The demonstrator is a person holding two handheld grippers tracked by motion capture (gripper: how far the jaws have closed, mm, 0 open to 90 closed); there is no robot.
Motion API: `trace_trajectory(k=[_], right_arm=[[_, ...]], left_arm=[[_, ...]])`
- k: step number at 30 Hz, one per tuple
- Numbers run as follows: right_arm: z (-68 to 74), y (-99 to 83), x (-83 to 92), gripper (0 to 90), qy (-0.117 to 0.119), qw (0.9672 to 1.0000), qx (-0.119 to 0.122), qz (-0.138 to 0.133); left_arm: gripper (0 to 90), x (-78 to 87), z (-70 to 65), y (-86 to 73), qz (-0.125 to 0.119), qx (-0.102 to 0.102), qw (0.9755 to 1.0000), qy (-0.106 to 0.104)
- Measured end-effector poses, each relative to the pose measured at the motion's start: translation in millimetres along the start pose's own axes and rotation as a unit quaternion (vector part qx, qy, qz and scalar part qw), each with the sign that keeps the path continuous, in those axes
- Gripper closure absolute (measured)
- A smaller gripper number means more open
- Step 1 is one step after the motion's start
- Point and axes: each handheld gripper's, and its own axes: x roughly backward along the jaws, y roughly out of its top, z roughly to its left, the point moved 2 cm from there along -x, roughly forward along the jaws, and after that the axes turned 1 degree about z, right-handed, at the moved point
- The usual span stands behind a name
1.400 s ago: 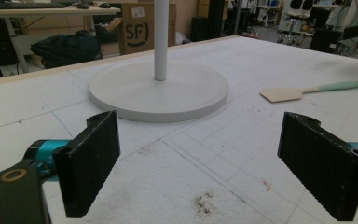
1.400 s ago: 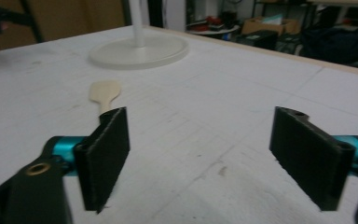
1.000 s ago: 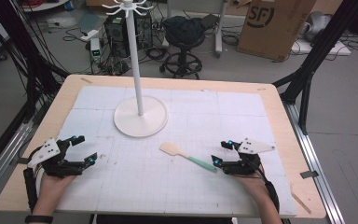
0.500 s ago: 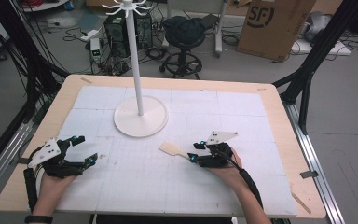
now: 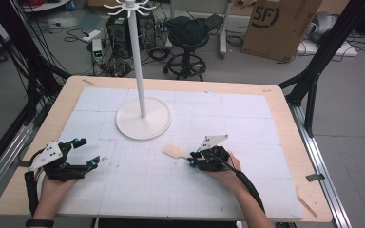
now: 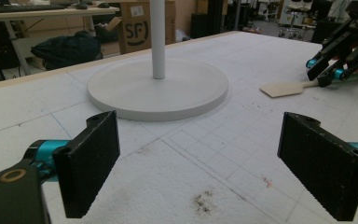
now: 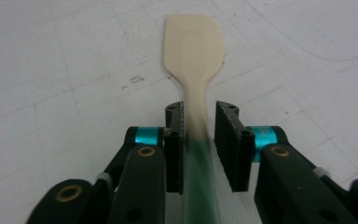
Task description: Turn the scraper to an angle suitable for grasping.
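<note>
on the near left of the white foam table (image 5: 247, 190), the left gripper (image 5: 86, 153) rests in a hand (image 5: 52, 185), its jaws spread wide with nothing between them. it points toward the middle of the table and is well apart from everything else.

to the right and a little farther in, the right gripper (image 7: 199, 140) lies low over the table, held by the other hand (image 5: 225, 173). a spatula (image 7: 195, 46) lies flat on the foam, its cream blade pointing left toward the table's middle and its green handle running back between the jaws. in the right gripper view the jaws stand close on either side of the neck, where cream fades to green. the left pad looks to be touching it; a thin gap shows at the right pad, so the grip does not look fully closed.

farther off, a white stand (image 5: 143, 124) with a round base and a tall pole sits left of centre, near the blade but not touching it.

risks, as a judgement: the neck is thin and lies flat, so the jaws could slide over it or pinch only its edge. a loose hold could let the blade droop or twist on lifting. swinging it left could knock the stand.
</note>
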Motion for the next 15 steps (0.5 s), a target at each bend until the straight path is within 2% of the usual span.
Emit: trace_trajectory(k=[2, 11, 15], right_arm=[[0.9, 0.6, -0.3, 77.9, -0.001, 0.9999, 0.013, 0.0], [-1.6, 3.3, -0.5, 80.9, 0.02, 0.9997, 0.01, 0.003], [-0.5, 15.2, -2.2, 81.0, 0.04, 0.9988, 0.029, -0.001]], left_arm=[[13.5, 0.0, 0.0, 0.0, 0.001, -0.001, 1.0, 0.001], [13.6, -0.2, -0.1, 0.1, 0.001, -0.001, 1.0, 0.003], [13.6, -0.2, 0.0, 0.1, 0.0, 0.003, 1.0, 0.003]])
